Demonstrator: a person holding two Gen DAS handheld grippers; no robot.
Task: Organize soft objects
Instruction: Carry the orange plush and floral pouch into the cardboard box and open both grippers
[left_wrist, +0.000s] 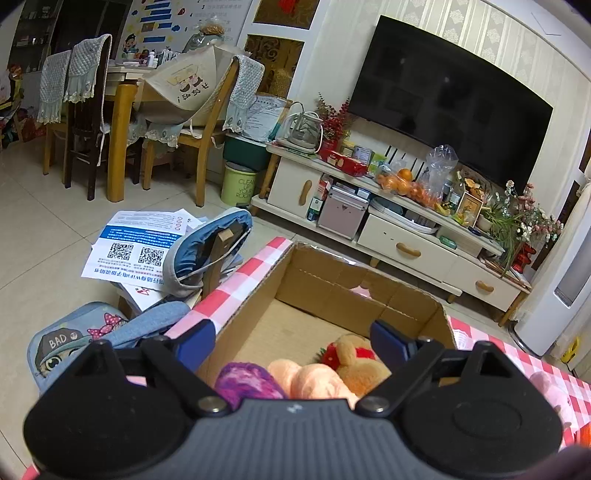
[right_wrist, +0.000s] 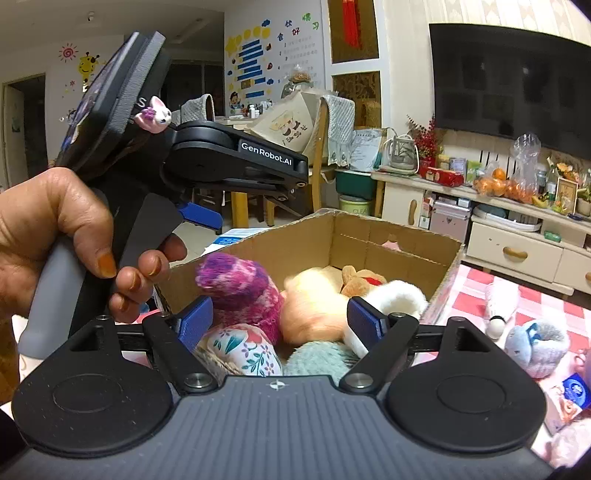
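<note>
Where corrugated cardboard box (right_wrist: 369, 236) gapes, fuzzy plush toys (right_wrist: 314, 306) pile.

My right gripper (right_wrist: 282, 321) has its blue fingers (right_wrist: 364, 320) spread wide, gripping nothing, over an open brown cardboard box (right_wrist: 369, 236). Inside I see a purple-and-pink knitted toy (right_wrist: 240, 284), a blurred peach plush (right_wrist: 314, 306) and a brown bear (right_wrist: 360, 278). The left gripper (right_wrist: 201, 216), held in a hand (right_wrist: 55, 240), hovers beside the box. The red-checked surface (right_wrist: 469, 295) carries a grey plush (right_wrist: 537, 345).
</note>
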